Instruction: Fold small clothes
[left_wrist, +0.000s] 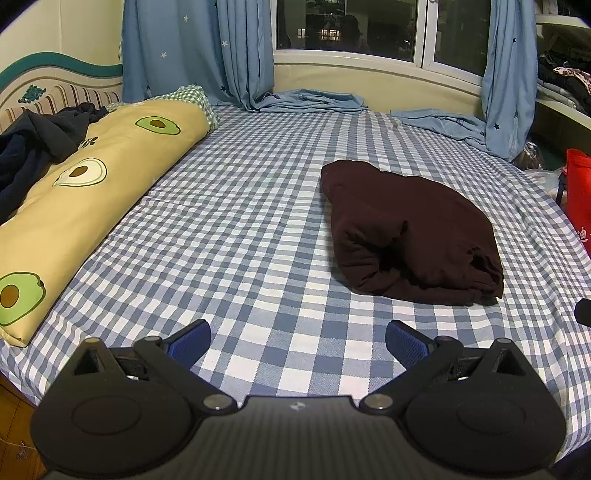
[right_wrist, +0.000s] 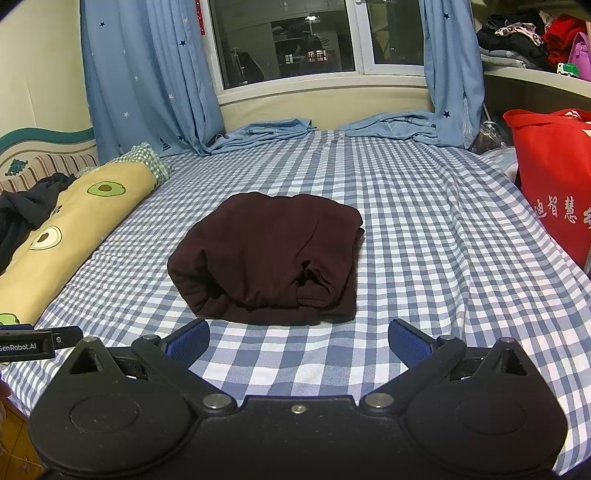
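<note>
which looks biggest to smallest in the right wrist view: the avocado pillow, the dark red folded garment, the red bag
1. dark red folded garment, though it lies nearest the camera
2. avocado pillow
3. red bag, cut off by the frame edge, so its rank is unsure

The blue-and-white checked bed sheet (right_wrist: 424, 206) lies bare around the folded dark maroon garment (right_wrist: 269, 258), towards the near edge and far edge alike. A long yellow avocado-print bolster (left_wrist: 92, 184) lines the left edge, and a red fabric bag (right_wrist: 554, 177) blocks the right edge.
</note>
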